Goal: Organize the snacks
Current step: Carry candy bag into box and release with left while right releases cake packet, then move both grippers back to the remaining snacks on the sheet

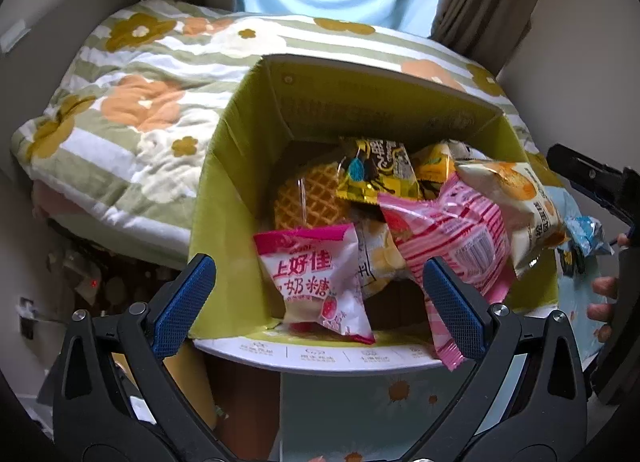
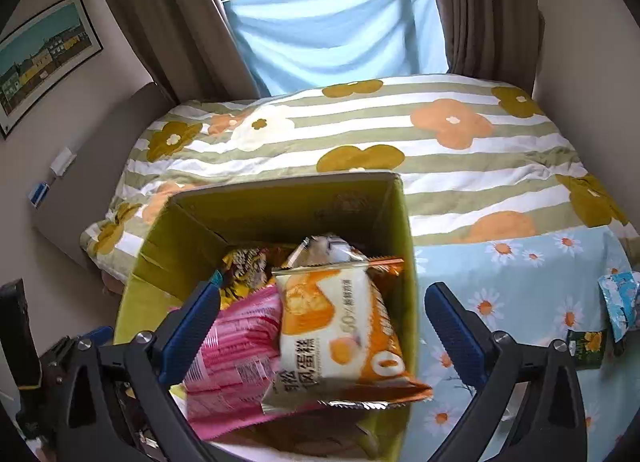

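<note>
The green box is sitting on the bed stuffed with snack packs, an orange-white cake bag lying on top by a pink striped one, while the left gripper and right gripper are both hanging spread wide over it, gripping nothing.

1. Left gripper is angled steeply downward, blue pads spread wide apart and pressing on nothing.
2. Right gripper is the same deal: tilted down, jaws gaping, nothing pinched.
3. A few fingertips of the person's right hand peek in at the left camera's right edge (wrapped around the other handle).
</note>
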A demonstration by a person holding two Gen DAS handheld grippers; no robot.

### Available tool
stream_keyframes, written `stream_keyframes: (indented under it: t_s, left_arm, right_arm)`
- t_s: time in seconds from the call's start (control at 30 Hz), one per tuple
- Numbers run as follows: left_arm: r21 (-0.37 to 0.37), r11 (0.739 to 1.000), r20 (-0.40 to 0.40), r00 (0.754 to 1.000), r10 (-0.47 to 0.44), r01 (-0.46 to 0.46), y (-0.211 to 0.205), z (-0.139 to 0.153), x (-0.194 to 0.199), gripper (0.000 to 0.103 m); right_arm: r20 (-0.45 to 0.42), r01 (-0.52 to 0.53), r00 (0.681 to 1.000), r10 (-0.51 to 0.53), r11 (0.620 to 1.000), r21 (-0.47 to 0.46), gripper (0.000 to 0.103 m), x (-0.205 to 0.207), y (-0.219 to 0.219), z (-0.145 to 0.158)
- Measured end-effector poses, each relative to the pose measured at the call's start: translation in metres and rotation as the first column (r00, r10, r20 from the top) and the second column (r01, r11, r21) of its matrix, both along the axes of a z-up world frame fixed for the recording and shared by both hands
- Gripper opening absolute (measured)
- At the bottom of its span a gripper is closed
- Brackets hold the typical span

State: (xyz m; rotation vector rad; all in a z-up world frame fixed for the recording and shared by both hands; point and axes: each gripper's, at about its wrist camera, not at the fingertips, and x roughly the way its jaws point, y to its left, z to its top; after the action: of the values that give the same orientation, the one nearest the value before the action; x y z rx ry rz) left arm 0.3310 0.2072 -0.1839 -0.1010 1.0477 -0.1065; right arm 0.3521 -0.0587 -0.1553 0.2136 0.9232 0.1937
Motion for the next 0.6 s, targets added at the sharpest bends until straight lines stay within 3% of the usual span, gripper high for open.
stream_keyframes:
  t_s: [0.2, 0.6]
  left_arm:
    - [0.005, 1.000, 0.011, 1.000, -0.018, 0.018, -0.005, 0.006, -0.006, 0.103]
    - [-0.034, 0.991, 0.085, 0.989, -0.123, 0.126, -0.031, 0.033, -0.022, 0.103]
  right_arm:
    - [-0.043, -0.012, 0.999, 0.012, 1.000, 0.005, 0.102, -0.011, -0.003, -0.003]
    - [-0.012, 0.079, 0.997, -0.079, 0.997, -0.012, 0.102, -0.052, -0.025, 0.015]
